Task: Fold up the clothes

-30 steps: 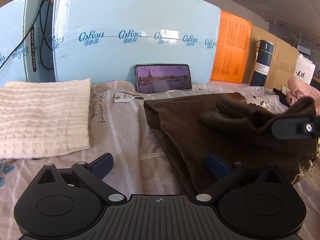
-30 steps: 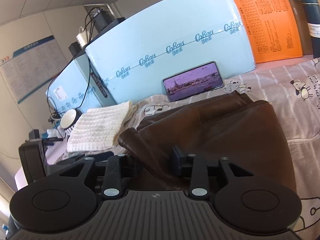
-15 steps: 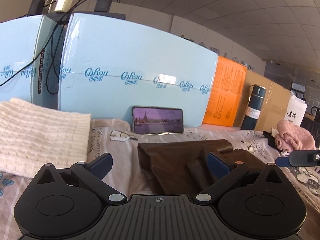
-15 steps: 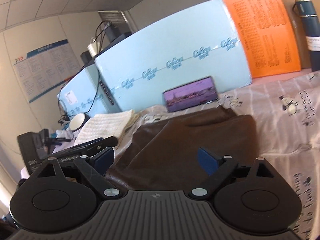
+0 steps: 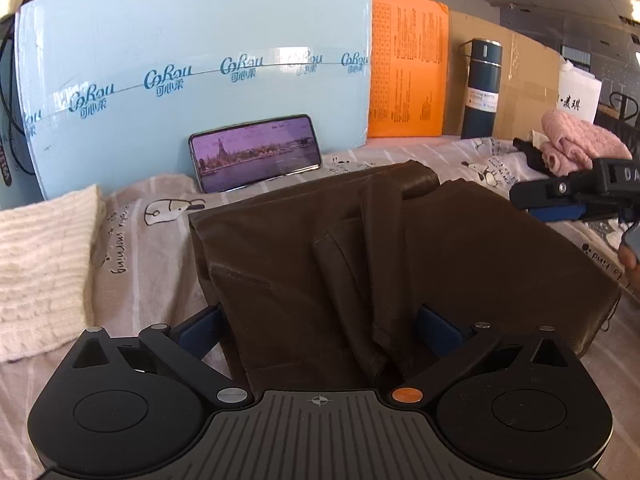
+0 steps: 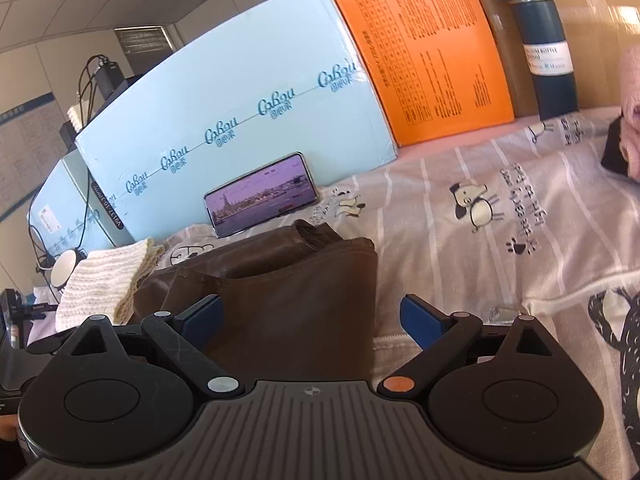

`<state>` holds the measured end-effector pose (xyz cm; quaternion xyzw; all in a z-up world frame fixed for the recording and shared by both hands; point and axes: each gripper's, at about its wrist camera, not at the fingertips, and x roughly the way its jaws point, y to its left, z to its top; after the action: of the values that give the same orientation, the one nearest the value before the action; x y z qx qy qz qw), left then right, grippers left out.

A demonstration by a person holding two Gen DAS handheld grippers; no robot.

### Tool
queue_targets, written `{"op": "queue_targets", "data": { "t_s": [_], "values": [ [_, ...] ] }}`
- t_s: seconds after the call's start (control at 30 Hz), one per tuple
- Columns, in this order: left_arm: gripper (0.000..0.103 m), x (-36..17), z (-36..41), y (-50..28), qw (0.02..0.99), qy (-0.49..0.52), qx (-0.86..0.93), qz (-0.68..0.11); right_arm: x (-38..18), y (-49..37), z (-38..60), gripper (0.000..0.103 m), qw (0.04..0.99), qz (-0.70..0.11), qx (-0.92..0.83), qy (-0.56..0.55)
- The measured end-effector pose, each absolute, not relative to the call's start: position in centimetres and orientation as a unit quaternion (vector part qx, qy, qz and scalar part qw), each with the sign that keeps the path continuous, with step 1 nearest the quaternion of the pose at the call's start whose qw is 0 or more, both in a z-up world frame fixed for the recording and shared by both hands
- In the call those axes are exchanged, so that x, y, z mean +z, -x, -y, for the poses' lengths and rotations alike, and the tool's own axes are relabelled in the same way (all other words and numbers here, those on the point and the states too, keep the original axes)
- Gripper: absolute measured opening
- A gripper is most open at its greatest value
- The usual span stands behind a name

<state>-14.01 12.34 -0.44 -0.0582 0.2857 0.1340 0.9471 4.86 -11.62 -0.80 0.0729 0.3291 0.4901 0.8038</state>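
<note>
Phone [image 5: 256,152] leaning on blue board [image 5: 192,60]; flask [image 5: 482,88] beside orange sheet [image 5: 408,68].

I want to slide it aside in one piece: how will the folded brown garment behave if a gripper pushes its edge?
The brown garment looks floppy: its layers sag and crease, so a push would likely bunch the edge rather than shift the stack. Its sheen suggests a smooth, leather-like surface; the layers may slip over each other on the printed sheet.
</note>
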Motion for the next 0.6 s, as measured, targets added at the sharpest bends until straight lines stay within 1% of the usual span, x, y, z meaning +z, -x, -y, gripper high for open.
{"op": "queue_targets", "data": {
  "t_s": [0.03,0.13,0.23,0.3,0.6],
  "values": [
    [0.103,-0.1,-12.8,14.4,0.949,0.076,0.132,-0.277,-1.2,-5.2,11.8,0.095,0.800,-0.339,0.488,-0.080],
    [0.103,0.4,-15.2,16.2,0.943,0.183,0.115,-0.252,-1.7,-5.9,12.2,0.095,0.781,-0.364,0.496,-0.106],
    [0.103,-0.3,-17.6,17.6,0.916,0.303,0.107,-0.241,-1.9,-6.1,12.5,0.095,0.766,-0.378,0.504,-0.127],
    [0.103,-1.0,-18.4,18.0,0.899,0.353,0.100,-0.241,-2.0,-6.1,12.5,0.095,0.764,-0.383,0.503,-0.132],
    [0.103,-2.1,-18.5,16.6,0.884,0.400,0.037,-0.240,-2.5,-6.2,11.9,0.097,0.707,-0.418,0.552,-0.140]
  ]
}}
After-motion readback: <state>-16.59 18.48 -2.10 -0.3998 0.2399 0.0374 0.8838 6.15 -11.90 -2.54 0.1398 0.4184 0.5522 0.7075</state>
